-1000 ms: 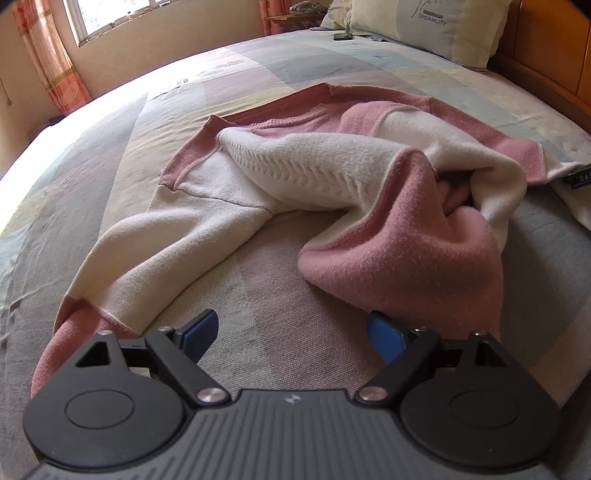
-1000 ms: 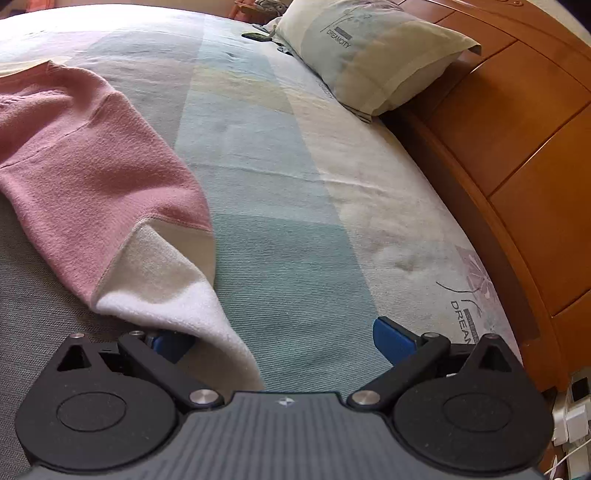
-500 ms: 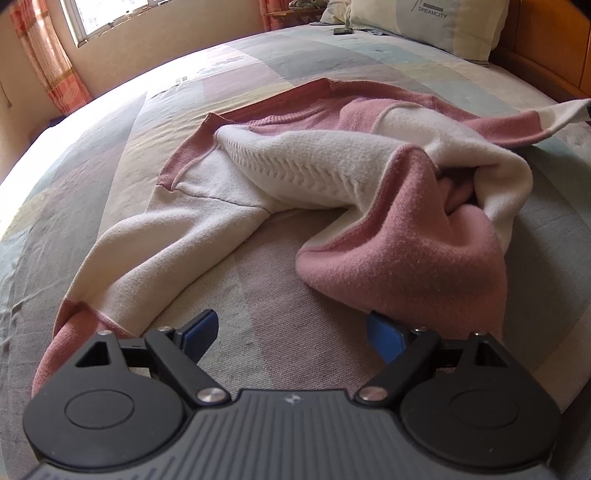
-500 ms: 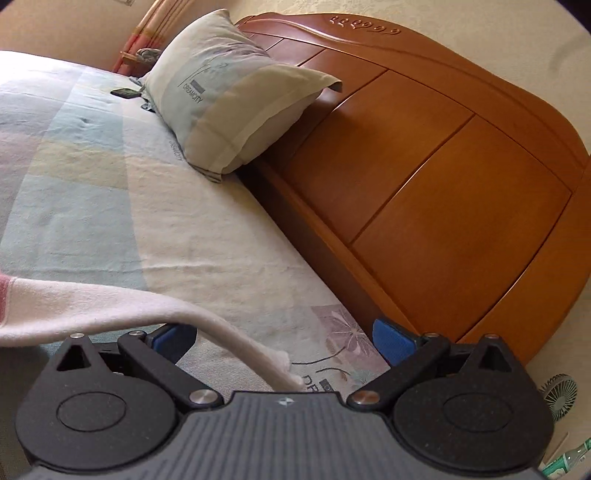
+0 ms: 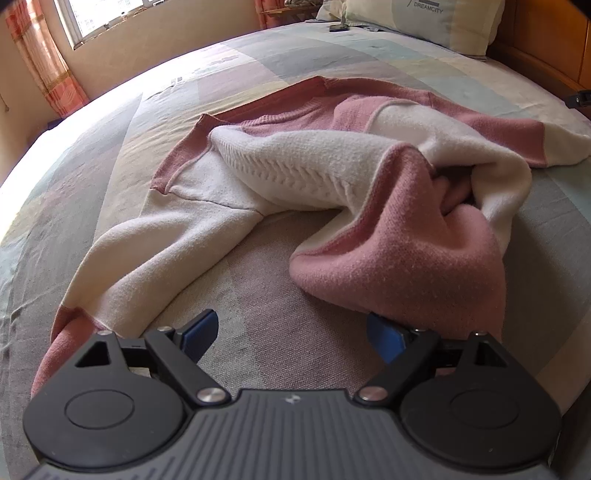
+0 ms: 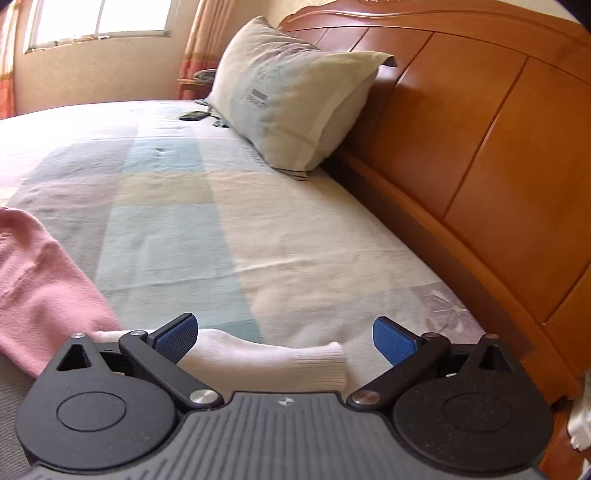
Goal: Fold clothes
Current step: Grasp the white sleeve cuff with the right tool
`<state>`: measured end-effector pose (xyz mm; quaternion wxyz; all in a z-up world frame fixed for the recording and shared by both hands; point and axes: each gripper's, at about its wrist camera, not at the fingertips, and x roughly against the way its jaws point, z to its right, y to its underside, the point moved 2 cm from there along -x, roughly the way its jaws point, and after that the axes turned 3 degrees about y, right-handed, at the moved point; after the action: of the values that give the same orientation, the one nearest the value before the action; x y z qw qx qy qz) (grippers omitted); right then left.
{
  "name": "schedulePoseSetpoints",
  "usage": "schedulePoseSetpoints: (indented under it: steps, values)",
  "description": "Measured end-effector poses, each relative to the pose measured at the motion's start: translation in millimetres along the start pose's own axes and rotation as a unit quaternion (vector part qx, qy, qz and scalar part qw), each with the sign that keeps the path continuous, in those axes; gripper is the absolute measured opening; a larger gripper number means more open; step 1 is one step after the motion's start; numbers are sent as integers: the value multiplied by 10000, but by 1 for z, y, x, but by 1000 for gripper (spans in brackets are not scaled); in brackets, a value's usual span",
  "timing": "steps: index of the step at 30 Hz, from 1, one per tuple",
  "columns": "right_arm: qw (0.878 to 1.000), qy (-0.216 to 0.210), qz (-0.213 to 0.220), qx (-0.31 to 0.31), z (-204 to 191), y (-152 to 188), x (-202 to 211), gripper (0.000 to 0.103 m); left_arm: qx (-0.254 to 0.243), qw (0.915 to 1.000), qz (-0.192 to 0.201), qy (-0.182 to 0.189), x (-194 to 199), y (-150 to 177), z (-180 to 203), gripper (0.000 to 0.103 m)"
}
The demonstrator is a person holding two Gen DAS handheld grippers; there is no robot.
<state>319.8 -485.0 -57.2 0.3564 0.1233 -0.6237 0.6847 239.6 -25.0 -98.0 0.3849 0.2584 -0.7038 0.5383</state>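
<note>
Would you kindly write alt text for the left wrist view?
A pink and cream sweater lies crumpled on a pastel patchwork bedspread, one sleeve trailing toward the camera. The left gripper has its blue-padded jaws wide open over bare bedspread, holding nothing. A pillow sits behind.

Left wrist cam sits right behind the left tool [image 5: 291, 338], low over the bed [image 5: 258, 70], tilted down and looking across the pink and white sweater [image 5: 369, 177] toward the window [image 5: 99, 18]. Right wrist cam rides behind the right tool [image 6: 284, 341], very close to the bed too, facing along the headboard [image 6: 480, 140]. Both catch the same pillow [image 6: 291, 96], the sweater's sleeve and the patchwork bedcover.
</note>
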Motion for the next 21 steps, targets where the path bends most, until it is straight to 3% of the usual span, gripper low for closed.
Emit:
schedulePoseSetpoints:
  steps: [6, 11, 14, 19, 21]
  values:
    - [9929, -883, -249, 751, -63, -12, -41, 74, 44, 10000, -50, 8, 0, 3, -4, 88]
    - [9816, -1153, -658, 1373, -70, 17, -65, 72, 62, 9999, -91, 10, -3, 3, -7, 88]
    - [9760, -1479, -522, 1513, -61, 34, -54, 72, 75, 9999, -143, 23, -8, 2, -7, 88]
    - [9690, -1671, -441, 1766, -44, 23, -56, 72, -9, 9998, -215, -9, -13, -1, 0, 88]
    - [9684, -1666, -479, 1795, -37, 15, -64, 78, -36, 9997, -223, -12, -14, -2, 3, 88]
